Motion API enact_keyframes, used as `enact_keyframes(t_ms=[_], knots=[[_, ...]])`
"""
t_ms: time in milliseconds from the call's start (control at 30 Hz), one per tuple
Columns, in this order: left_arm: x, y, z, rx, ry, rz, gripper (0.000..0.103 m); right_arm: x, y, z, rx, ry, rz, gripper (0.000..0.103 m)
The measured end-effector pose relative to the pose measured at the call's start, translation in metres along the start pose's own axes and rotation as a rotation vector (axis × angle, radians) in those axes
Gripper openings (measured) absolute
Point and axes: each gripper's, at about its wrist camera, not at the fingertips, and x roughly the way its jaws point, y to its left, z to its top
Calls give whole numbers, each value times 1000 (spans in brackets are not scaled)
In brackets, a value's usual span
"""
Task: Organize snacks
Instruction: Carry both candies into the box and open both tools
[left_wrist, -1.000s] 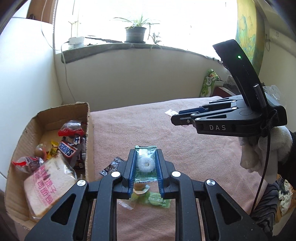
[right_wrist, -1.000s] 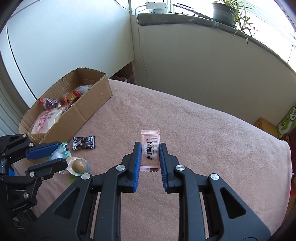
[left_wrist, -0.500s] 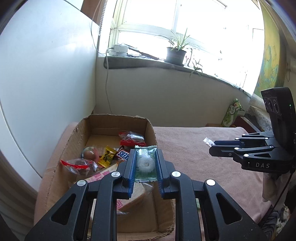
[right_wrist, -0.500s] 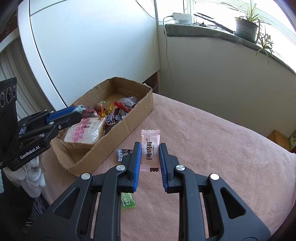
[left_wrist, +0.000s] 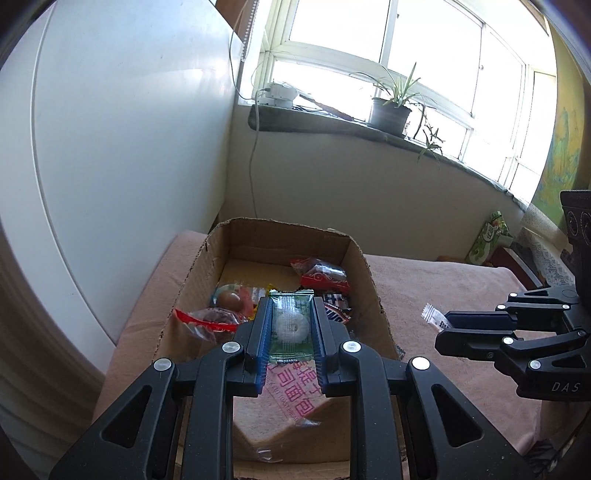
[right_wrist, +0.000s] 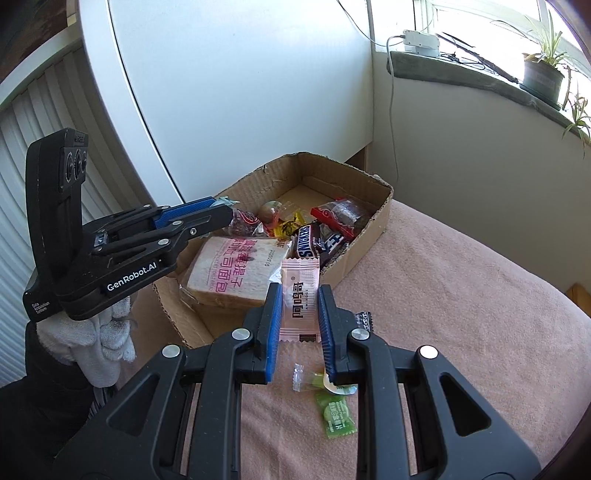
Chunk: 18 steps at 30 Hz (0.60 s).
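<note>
My left gripper (left_wrist: 291, 326) is shut on a clear green packet with a white ring candy (left_wrist: 291, 325) and hangs over the open cardboard box (left_wrist: 360, 258). The box holds a bagged bread slice (right_wrist: 236, 275), chocolate bars (right_wrist: 314, 242) and red-wrapped snacks (left_wrist: 321, 277). My right gripper (right_wrist: 298, 306) is shut on a pink sachet (right_wrist: 300, 295), just outside the box's near wall. In the left wrist view the right gripper (left_wrist: 448, 330) shows at the right with the sachet's white end (left_wrist: 434, 317) sticking out. The left gripper (right_wrist: 221, 212) also appears in the right wrist view.
A pink cloth (right_wrist: 461, 314) covers the surface. Loose on it lie a green candy (right_wrist: 336, 415), a clear-wrapped sweet (right_wrist: 306, 376) and a dark packet (right_wrist: 364, 319). A white panel (left_wrist: 129, 147) stands behind the box; a potted plant (left_wrist: 391, 110) sits on the windowsill.
Both grippers swung left toward the box with their snacks. The left one went from above the cloth to over the box; the right one came up to the box's near wall.
</note>
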Motion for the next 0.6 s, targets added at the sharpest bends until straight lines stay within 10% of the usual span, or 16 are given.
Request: enact_keyframes(t_ms=[600], knots=[[-1, 9, -1, -12, -4, 21, 19, 25, 38, 6, -53, 42, 62, 20]])
